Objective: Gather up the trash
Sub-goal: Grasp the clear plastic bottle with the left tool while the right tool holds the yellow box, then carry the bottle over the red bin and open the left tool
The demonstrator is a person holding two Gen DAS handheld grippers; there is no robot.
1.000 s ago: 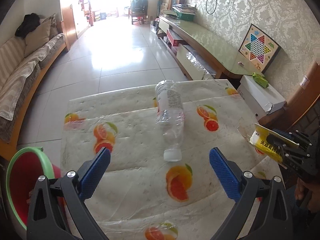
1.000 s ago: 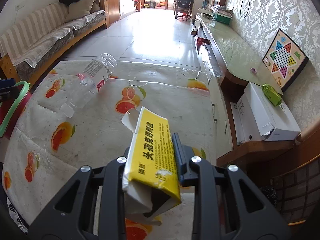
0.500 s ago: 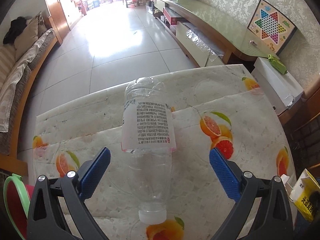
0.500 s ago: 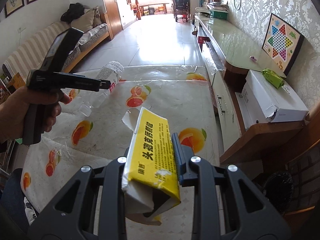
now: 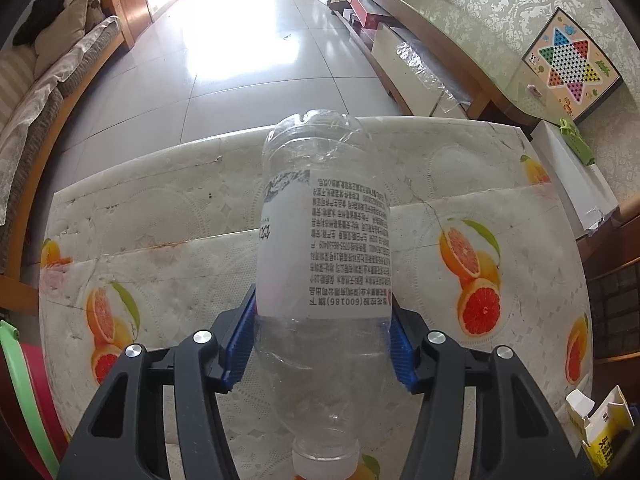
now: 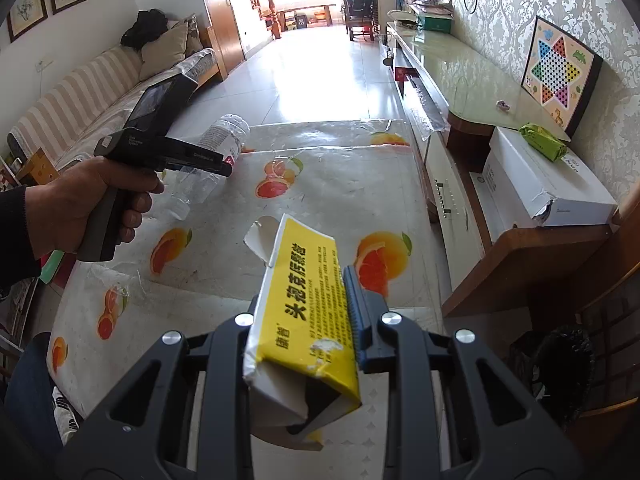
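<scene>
A clear plastic bottle (image 5: 324, 240) with a white label lies on the fruit-print tablecloth (image 5: 500, 184), cap toward me. My left gripper (image 5: 323, 332) is shut on its lower body, blue pads pressed on both sides. It also shows in the right wrist view (image 6: 216, 148), with the left gripper (image 6: 200, 158) over it. My right gripper (image 6: 308, 300) is shut on a torn yellow and white carton (image 6: 304, 308), held above the table's near right part. The carton shows at the lower right of the left wrist view (image 5: 608, 436).
A red bin with a green rim (image 5: 16, 392) stands at the table's left. A white box (image 6: 540, 176) sits on a wooden stand to the right, beside a long low cabinet (image 6: 452, 76). A dark bin (image 6: 560, 368) stands on the floor at right. A sofa (image 6: 92, 96) runs along the left wall.
My left gripper moved forward over the bottle and closed its open jaws on it. My right gripper kept hold of the carton and rose a little.
</scene>
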